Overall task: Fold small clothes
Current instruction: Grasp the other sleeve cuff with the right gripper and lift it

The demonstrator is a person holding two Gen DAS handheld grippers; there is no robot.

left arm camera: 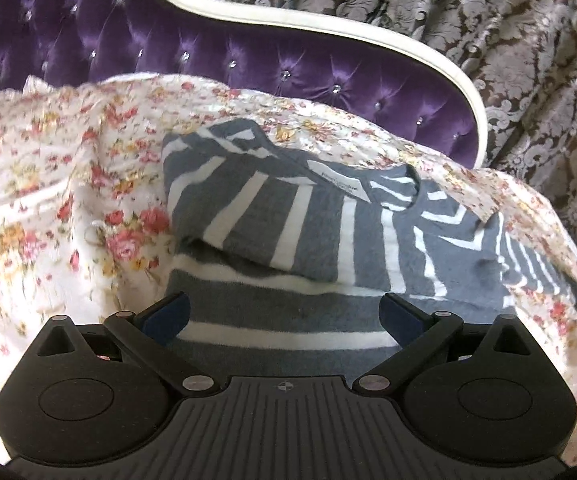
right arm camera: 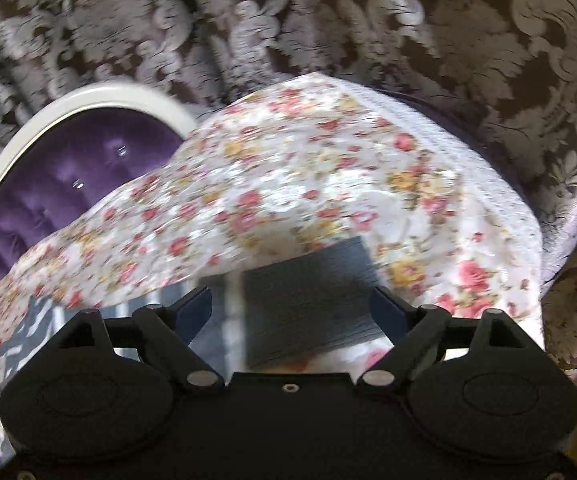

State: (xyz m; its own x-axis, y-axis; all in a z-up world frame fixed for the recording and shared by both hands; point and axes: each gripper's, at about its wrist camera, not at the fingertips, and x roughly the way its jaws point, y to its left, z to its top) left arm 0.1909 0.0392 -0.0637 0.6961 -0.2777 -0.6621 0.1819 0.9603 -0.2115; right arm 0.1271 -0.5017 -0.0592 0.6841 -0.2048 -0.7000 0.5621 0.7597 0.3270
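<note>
Left wrist view: we logged left claw (left arm camera: 284,312) spread, low over near hem of striped garment (left arm camera: 288,224), part-folded on floral bedspread (left arm camera: 48,200). Right claw (right arm camera: 290,306) spread, empty, at garment's edge. We judged: pinch hem corners evenly, fold flat.

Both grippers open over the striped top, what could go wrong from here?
1. The striped top is already folded over itself; grabbing only its upper layer would likely undo that fold.
2. The floral sheet bunches beside it and overlaps its right edge, so the left gripper or right gripper may pinch sheet too.
</note>
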